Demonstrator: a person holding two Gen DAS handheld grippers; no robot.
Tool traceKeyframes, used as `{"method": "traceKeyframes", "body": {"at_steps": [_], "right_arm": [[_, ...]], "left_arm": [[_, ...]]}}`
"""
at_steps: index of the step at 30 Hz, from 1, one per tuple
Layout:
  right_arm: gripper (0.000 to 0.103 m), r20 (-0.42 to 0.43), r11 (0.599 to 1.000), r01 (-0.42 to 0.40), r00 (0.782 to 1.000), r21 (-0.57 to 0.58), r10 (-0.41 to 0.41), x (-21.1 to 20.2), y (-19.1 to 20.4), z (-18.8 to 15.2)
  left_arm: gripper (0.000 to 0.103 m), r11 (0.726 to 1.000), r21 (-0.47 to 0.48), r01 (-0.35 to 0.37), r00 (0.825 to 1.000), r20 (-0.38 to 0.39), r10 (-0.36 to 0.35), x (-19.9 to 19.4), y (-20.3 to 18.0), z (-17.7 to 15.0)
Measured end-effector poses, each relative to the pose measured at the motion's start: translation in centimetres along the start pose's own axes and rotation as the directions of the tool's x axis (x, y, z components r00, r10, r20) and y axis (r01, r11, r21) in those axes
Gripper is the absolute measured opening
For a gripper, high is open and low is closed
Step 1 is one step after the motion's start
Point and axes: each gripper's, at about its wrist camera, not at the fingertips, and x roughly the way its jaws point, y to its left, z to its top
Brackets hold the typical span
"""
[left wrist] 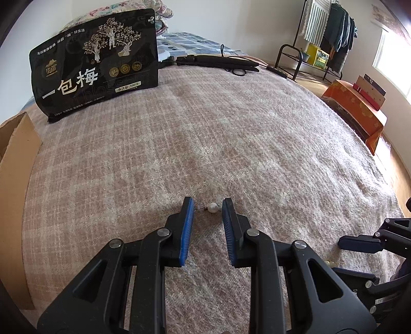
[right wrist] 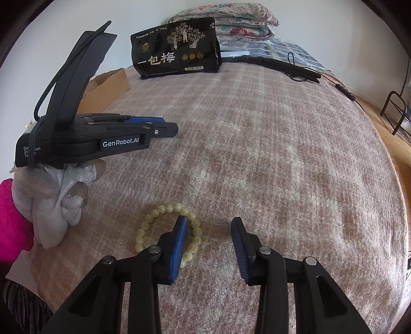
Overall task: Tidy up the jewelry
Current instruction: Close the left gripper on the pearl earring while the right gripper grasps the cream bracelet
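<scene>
Two black fingers with blue pads fill the bottom of the left wrist view: the left gripper (left wrist: pixel 207 206) is spread apart, low over the pinkish checked blanket (left wrist: pixel 231 144). Between its tips lies a small pearl earring (left wrist: pixel 212 207), its thin metal post pointing toward the left finger. The pearl sits on the blanket in the gap, and neither pad is pressing on it.

Off to the side, the right gripper (right wrist: pixel 209 224) is also spread wide. Its left finger rests over a bracelet of pale yellow beads (right wrist: pixel 167 208) lying in a loop on the blanket; that finger crosses the loop, with the bead ring showing on both sides of it. The other finger is well clear of the beads, over bare blanket.

From the right wrist view I can see the person's left hand (right wrist: pixel 51 205) in a white knitted glove with a bright pink sleeve, gripping the left tool from below.

Farther back on the bed stands a black snack bag (left wrist: pixel 95 64) with gold trees and white Chinese lettering. A cardboard box (left wrist: pixel 15 179) sits at the bed's left edge, and a long black hair straightener (left wrist: pixel 221 63) with its cord lies near the far end. Folded floral quilts (right wrist: pixel 231 18) are stacked behind the bag.
</scene>
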Motion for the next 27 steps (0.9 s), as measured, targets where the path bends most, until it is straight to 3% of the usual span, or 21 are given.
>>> {"method": "traceKeyframes", "body": {"at_steps": [9,14,27], "right_arm": [[0.021,-0.014,1.000,-0.008,1.000,-0.029,0.007,0.3,0.7,-0.2],[0.007,-0.018,0.999,-0.028,0.999,-0.039,0.027,0.3,1.0,-0.3],[0.005,0.028,0.997,-0.073,0.997,0.034,0.072,-1.0,-0.2,-0.4]], "left_arm": [[0.017,1.000,0.005,-0.005,1.000,0.005,0.005,0.2,-0.1,0.0],[0.017,1.000,0.004,-0.007,1.000,0.008,0.007,0.2,-0.1,0.0],[0.017,1.000,-0.010,-0.008,0.999,0.032,0.009,-0.7,0.4,0.1]]}}
